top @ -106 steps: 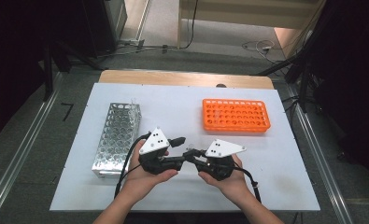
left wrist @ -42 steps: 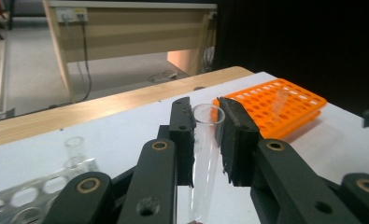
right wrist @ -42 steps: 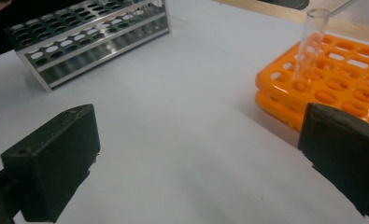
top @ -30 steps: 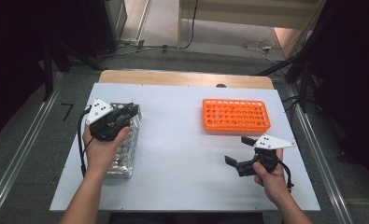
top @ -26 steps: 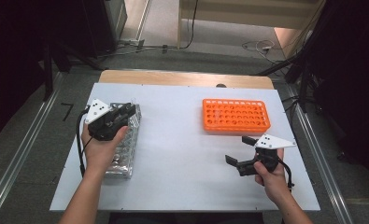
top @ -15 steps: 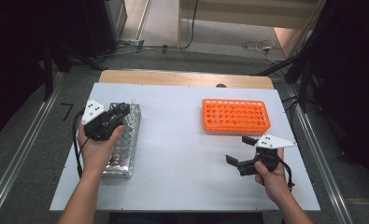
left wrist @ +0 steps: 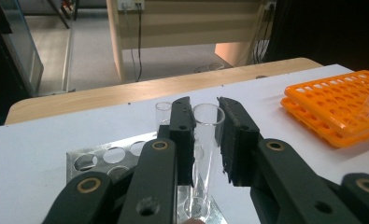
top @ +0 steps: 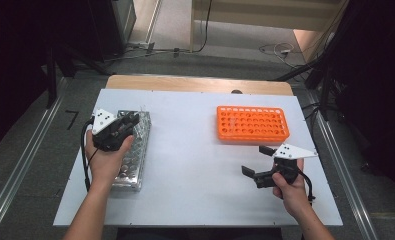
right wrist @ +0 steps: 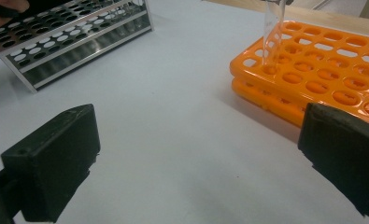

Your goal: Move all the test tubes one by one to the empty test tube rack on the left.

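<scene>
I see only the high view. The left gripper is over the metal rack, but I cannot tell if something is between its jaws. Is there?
Observer: Yes. The left gripper view shows a clear glass tube standing between the jaws of the left gripper, with its base down in the metal rack.
Operator: Is it the only tube in that rack?
Observer: No. A second tube stands just behind the jaws.
Operator: And the orange rack, is it empty?
Observer: No. The right gripper view shows one clear tube standing in the orange rack. The right gripper is open over bare table.
</scene>
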